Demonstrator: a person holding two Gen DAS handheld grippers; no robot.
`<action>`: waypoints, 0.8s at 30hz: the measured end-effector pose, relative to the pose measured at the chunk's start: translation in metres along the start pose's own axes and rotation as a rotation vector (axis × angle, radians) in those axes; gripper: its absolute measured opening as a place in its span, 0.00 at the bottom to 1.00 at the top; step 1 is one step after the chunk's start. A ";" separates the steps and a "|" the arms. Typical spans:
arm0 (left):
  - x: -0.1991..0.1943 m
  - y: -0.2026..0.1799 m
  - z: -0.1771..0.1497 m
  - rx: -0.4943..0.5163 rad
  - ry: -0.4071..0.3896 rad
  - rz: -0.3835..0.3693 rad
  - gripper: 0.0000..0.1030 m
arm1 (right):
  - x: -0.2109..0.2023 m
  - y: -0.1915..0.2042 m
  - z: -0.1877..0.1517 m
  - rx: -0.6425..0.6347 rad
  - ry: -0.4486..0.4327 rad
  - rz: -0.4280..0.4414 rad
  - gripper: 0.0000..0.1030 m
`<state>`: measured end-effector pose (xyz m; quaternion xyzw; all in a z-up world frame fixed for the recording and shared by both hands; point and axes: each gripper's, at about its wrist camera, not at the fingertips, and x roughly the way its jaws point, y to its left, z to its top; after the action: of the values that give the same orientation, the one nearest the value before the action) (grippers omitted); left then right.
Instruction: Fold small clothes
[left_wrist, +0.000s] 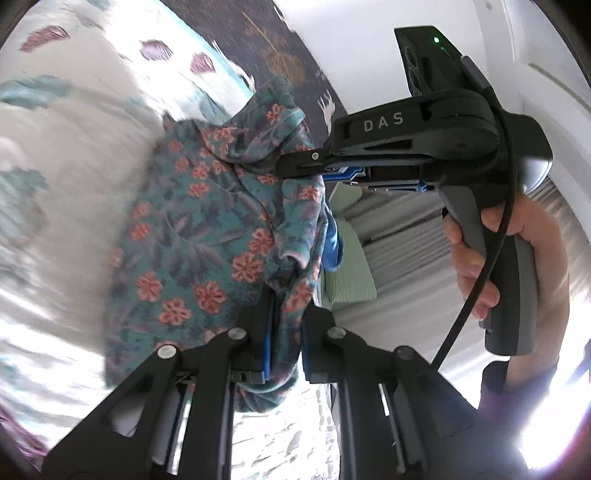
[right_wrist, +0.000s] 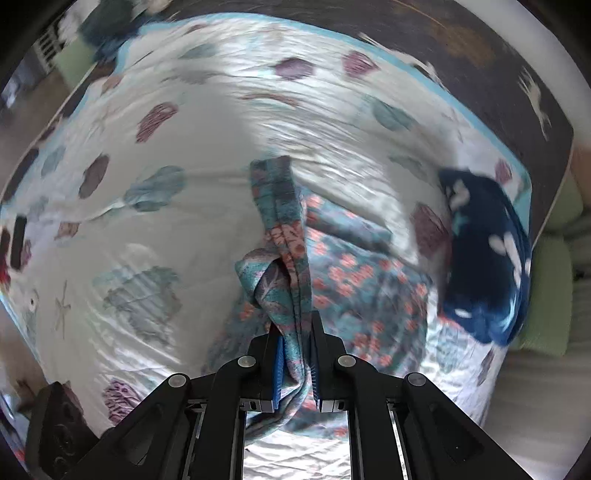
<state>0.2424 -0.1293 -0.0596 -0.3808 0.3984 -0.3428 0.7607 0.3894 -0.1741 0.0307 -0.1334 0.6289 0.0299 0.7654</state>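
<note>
Both grippers have hold of the same piece here: a teal floral garment hanging off the quilt. In the left wrist view the left gripper pinches a fold of it between its blue pads, and the cloth bunches so thickly there that the pad faces are mostly buried. Further up, the right gripper comes in from the side, jaws pressed together on the top edge; a hand wraps its grey handle, the arm cut off by the frame edge. From the right wrist view, the right gripper nips a hem strip, the rest of the garment trailing down toward the bed, smeared by blur. A dark blue cloth with white marks lies at the quilt's right edge; what it is I cannot tell.
</note>
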 end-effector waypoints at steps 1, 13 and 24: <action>0.008 -0.003 -0.001 0.005 0.013 0.002 0.13 | 0.003 -0.011 -0.004 0.023 0.002 0.012 0.11; 0.110 -0.023 -0.021 0.006 0.187 0.007 0.13 | 0.063 -0.146 -0.049 0.255 0.016 0.156 0.11; 0.164 0.011 -0.044 -0.052 0.481 0.044 0.56 | 0.137 -0.195 -0.102 0.290 0.086 -0.040 0.54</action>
<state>0.2797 -0.2727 -0.1428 -0.2988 0.5849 -0.3968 0.6412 0.3617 -0.4032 -0.0873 -0.0352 0.6560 -0.0825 0.7495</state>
